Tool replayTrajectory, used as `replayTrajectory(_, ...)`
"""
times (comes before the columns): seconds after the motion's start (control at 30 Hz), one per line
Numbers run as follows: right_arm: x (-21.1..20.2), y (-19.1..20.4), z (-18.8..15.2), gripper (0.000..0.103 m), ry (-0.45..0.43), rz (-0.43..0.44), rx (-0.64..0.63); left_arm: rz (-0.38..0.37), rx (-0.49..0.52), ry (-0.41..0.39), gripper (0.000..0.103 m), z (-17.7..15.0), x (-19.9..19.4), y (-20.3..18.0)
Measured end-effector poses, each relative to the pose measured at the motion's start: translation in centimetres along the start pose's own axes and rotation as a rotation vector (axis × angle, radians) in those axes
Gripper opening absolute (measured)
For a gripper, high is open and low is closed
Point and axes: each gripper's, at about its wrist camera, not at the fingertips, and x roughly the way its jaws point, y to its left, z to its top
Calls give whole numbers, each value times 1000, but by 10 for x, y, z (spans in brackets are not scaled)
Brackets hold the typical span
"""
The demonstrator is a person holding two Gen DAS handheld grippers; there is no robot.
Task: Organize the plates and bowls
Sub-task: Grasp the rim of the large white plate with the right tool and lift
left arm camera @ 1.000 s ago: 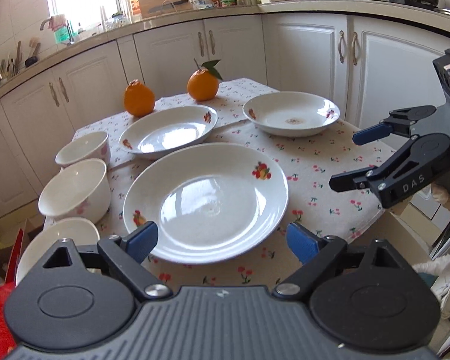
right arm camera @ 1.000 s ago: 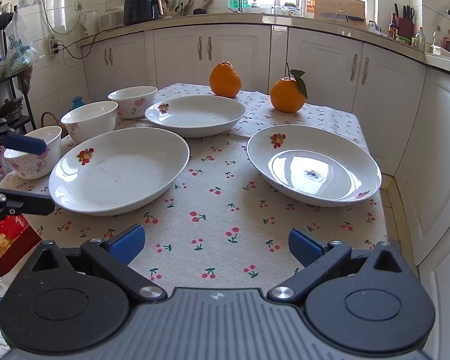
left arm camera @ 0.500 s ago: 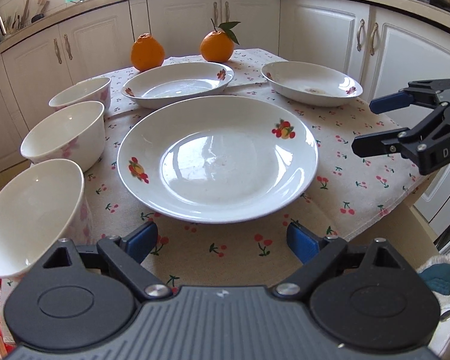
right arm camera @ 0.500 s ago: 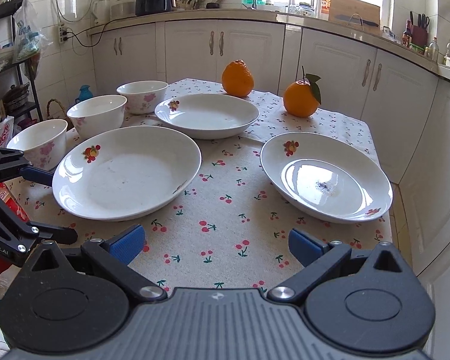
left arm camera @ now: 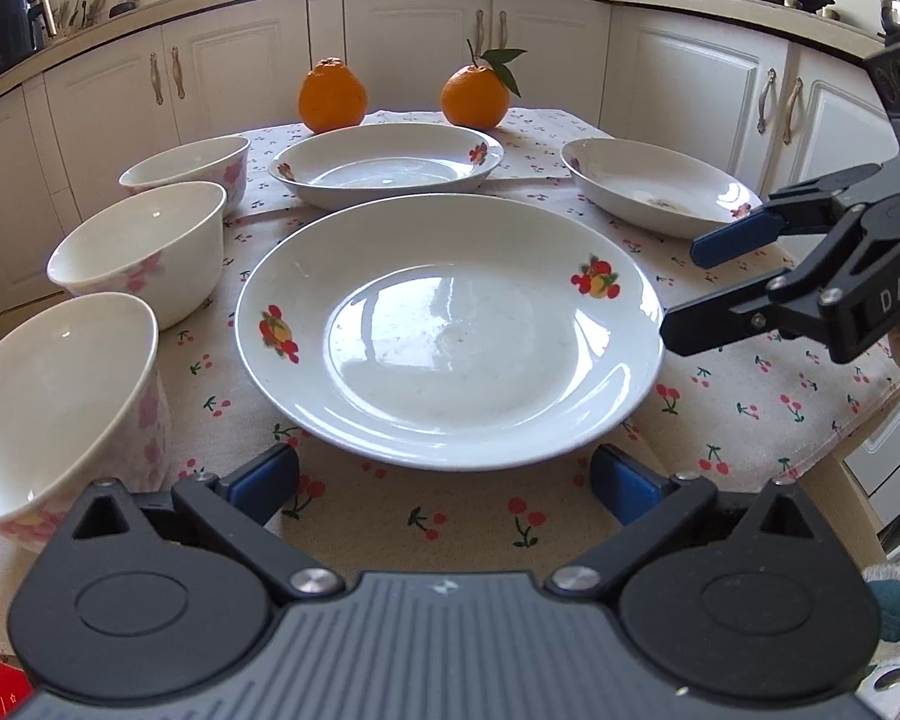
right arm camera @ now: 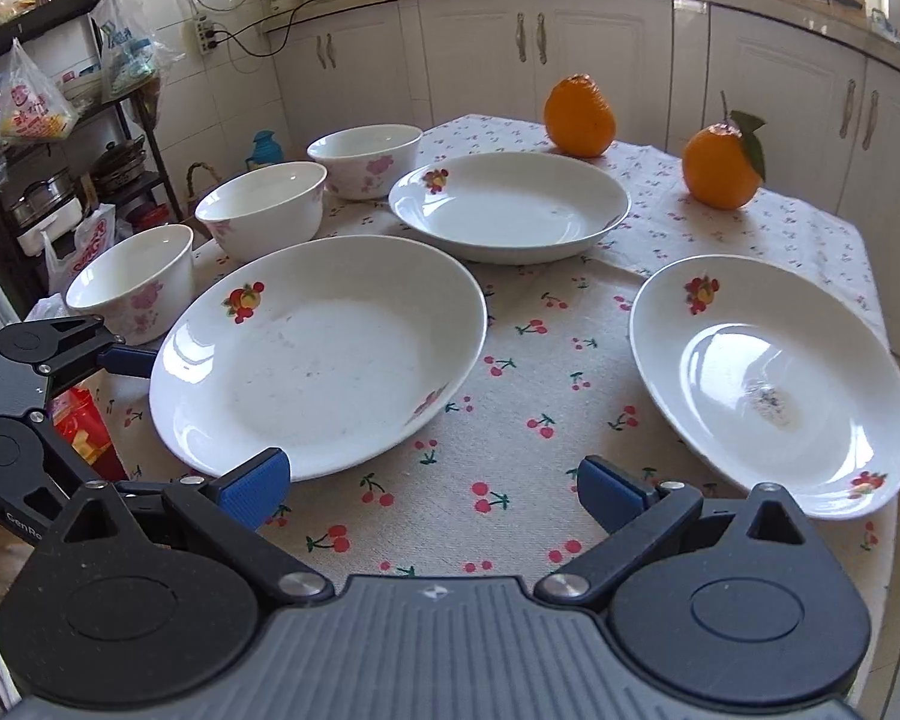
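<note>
A large white plate (left arm camera: 450,330) with fruit prints lies nearest on the cherry-print tablecloth (left arm camera: 750,396). My left gripper (left arm camera: 444,480) sits low at its near rim. Its jaws are opening, and the rim lies between the pads untouched. Two smaller deep plates lie beyond, one far (left arm camera: 390,165) and one right (left arm camera: 654,186). Three white bowls (left arm camera: 144,252) line the left edge. My right gripper (right arm camera: 432,486) hangs open over bare cloth between the large plate (right arm camera: 318,354) and the right plate (right arm camera: 768,378), holding nothing. It also shows in the left wrist view (left arm camera: 699,291), beside the plate's right rim.
Two oranges (left arm camera: 332,95) (left arm camera: 474,97) stand at the table's far end. White kitchen cabinets (left arm camera: 540,60) wrap around behind. A metal rack with bags and pots (right arm camera: 60,120) and a red package (right arm camera: 84,426) stand off the table's bowl side.
My left gripper has sunk toward the large plate's near rim and rolled level, with its pads spreading a little. The right gripper has moved in closer to the large plate.
</note>
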Motion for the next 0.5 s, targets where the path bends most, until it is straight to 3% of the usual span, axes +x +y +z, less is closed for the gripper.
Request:
replayTrajectory(0.2,21,-7,9,103,53,120,53,20,-17,-5,103,0,-1,-3)
replayTrajectory(0.5,42,-5,24,103,104,156,-2,32,-27,-4,103,0,0,-4)
